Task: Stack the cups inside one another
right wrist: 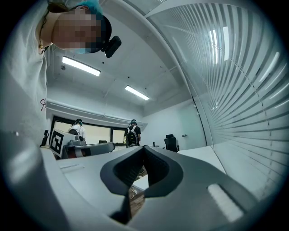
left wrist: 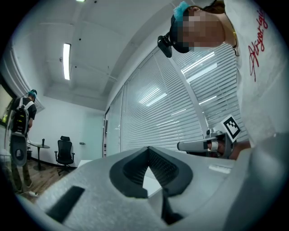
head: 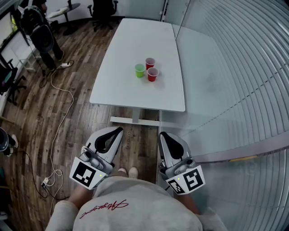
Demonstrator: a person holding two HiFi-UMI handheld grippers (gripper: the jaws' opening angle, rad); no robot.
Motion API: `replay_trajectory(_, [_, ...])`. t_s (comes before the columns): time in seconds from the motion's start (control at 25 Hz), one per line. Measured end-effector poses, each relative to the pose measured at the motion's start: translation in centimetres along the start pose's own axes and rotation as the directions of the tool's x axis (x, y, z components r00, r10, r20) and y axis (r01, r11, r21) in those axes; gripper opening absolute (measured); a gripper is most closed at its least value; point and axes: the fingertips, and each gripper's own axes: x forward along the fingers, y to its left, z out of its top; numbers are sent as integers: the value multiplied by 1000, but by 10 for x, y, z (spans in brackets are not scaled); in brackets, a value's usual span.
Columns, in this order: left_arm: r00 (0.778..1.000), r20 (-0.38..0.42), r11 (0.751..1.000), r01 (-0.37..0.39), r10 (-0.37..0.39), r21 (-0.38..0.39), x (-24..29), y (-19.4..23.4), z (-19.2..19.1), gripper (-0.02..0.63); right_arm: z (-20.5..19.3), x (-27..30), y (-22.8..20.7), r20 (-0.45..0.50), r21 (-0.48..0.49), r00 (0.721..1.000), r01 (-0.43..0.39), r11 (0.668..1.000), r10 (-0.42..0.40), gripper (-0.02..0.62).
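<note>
Three cups stand close together near the middle of the white table [head: 117, 81] in the head view: a green cup [head: 140, 70], a red cup [head: 150, 63] behind it and another red cup [head: 152, 74] to its right. Both grippers are held near my body, well short of the table. My left gripper [head: 118, 131] is shut and holds nothing; its jaw tips meet in the left gripper view [left wrist: 147, 150]. My right gripper [head: 163, 135] is shut too and empty, as the right gripper view [right wrist: 143, 149] shows. The cups appear in neither gripper view.
A wall of white blinds [head: 244, 67] runs along the right side. A cable [head: 63, 117] snakes over the wooden floor at the left. A person [head: 43, 31] stands at the far left, with office chairs [head: 104, 11] at the room's far end.
</note>
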Motion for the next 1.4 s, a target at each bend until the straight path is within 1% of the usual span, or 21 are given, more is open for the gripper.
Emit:
replay_trajectory(0.2, [1000,5,1000,-6,6,8,-6,-6,8,-6,6,-7,7,5,-1,1000,-5,1000,5,-2])
replay_trajectory(0.32, [1000,-8,1000,-17,17,9,-12,-7,2,-6,0,-8,7,0,7,1000,-9,1000,9,-2])
replay_trajectory(0.44, [999,-30,1000,-22,23,15,-17,-6,-7,-6,-8,-3,14,-11,7,999,-31,999,31,-2])
replay_trajectory(0.6, [999,-15,999,-38,38,8,-17,3,-7,-6,-11,6,16,-9,15,999,-46,999,47,-2])
replay_trajectory(0.8, [999,-29,1000,-22,22,9,-8,13,-17,-6,-16,18,11,-14,8,999,-45,999,45,-2])
replay_trajectory(0.96, [1000,3,1000,-15,15,-3,7,26,-13,-6,-17,31,3,-17,2,999,-34,999,34,-2])
replay_trajectory(1.08, [1000,4,1000,-8,8,1,13,38,-14,-6,-17,42,-2,-19,-2,1000,-25,1000,25,-2])
replay_trajectory(1.28, [1000,-3,1000,1,-1,-18,32,66,-31,-6,-26,66,-19,-36,-9,999,-11,1000,11,-2])
replay_trajectory(1.4, [1000,-3,1000,23,-23,-18,48,81,-37,-6,-26,82,-33,-30,-14,1000,2,1000,-3,-2])
